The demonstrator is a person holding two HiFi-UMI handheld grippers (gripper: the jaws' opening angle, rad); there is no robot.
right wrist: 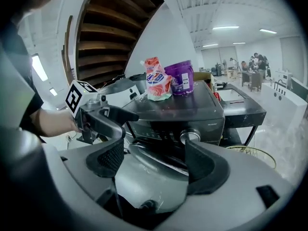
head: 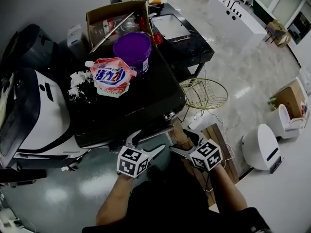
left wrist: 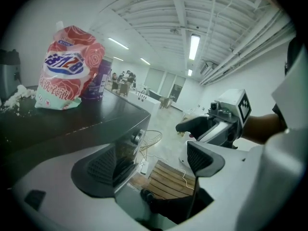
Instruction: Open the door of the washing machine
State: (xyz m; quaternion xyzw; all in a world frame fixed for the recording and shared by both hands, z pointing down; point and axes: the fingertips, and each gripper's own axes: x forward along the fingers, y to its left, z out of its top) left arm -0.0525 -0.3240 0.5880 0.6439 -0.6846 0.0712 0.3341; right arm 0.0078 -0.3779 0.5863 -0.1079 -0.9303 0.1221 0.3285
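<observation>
Your left gripper has its jaws apart, nothing between the pads. Past its left pad stands the front corner of the washing machine. Beyond its right pad is your right gripper, close by but not touching.

The right gripper's jaws also stand wide. The door shows between them as a pale rounded face, just below the control knob. The pads do not press on it.

In the head view both grippers sit side by side at the machine's front edge, just beside it.

Edges:
- On the dark top, well back from the front lip: a detergent pouch, a purple tub, and white powder spilled at the left edge.
- A cardboard box sits at the rear.
- A white appliance stands hard against the machine's left side.

Room:
- On the right, a wire basket stands near the machine's corner, with wooden slats below your right gripper.
- Open floor lies beyond the basket.
</observation>
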